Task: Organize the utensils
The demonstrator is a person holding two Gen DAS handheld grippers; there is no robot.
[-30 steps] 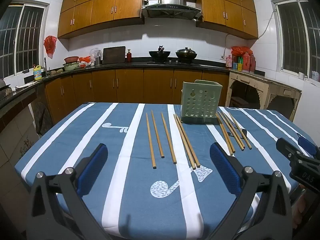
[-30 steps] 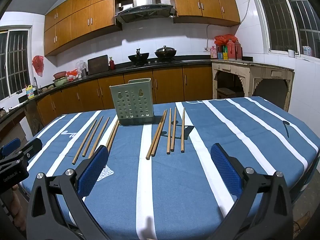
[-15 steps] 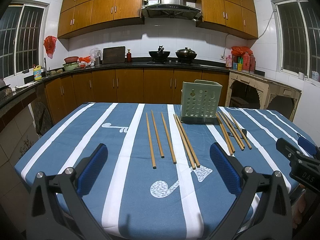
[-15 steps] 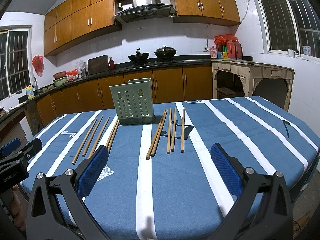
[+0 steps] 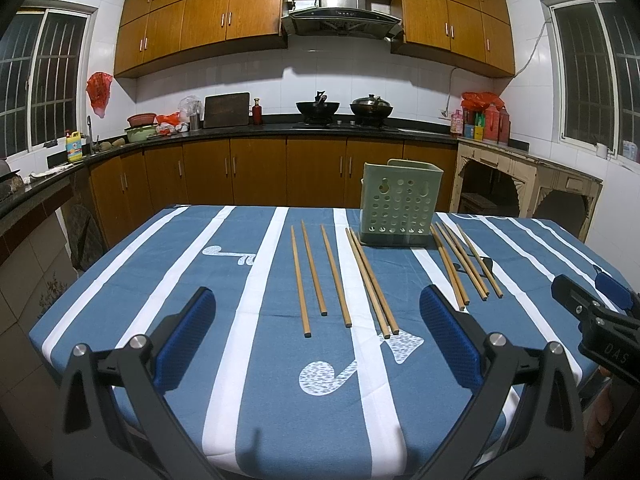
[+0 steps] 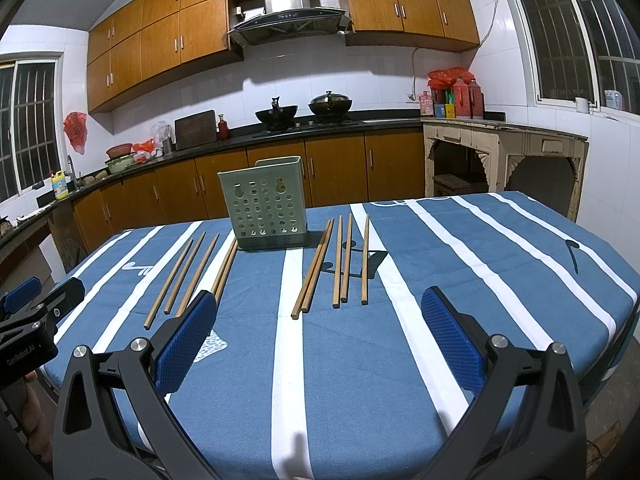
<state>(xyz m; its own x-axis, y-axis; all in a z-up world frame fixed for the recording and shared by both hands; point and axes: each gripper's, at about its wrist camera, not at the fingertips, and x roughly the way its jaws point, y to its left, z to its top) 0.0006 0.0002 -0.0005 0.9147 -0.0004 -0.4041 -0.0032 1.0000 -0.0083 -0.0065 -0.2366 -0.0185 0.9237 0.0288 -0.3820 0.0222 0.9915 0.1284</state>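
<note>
Chopsticks are laid flat on the desk (image 5: 168, 288) in two loose groups, one on each side of a pale green perforated holder (image 5: 400, 205) that stands upright at centre frame in both views. In the left wrist view, the left group of chopsticks (image 5: 336, 276) is seen as five sticks running from mid frame down toward the lower centre, two of them touching as a pair. The right group of chopsticks (image 5: 464, 262) is fanned out just right of the holder, its far ends close to the holder's base. The desk is covered by a blue cloth with white stripes.

The left gripper (image 5: 318, 338) is held low at the bottom of its frame above the near desk edge, jaws spread wide, nothing between the blue pads (image 5: 188, 338). The right gripper (image 6: 319, 338) is held the same way in its own view, jaws spread wide and empty. Each gripper is also caught at the edge of the other's view: the right one at lower right of the left wrist view, the left one at lower left of the right wrist view. No chopstick is touched by either gripper.

Kitchen cabinets (image 5: 256, 12), a range hood (image 5: 342, 12) and two woks (image 5: 344, 107) on the far counter are seen in the upper half of the frame.
</note>
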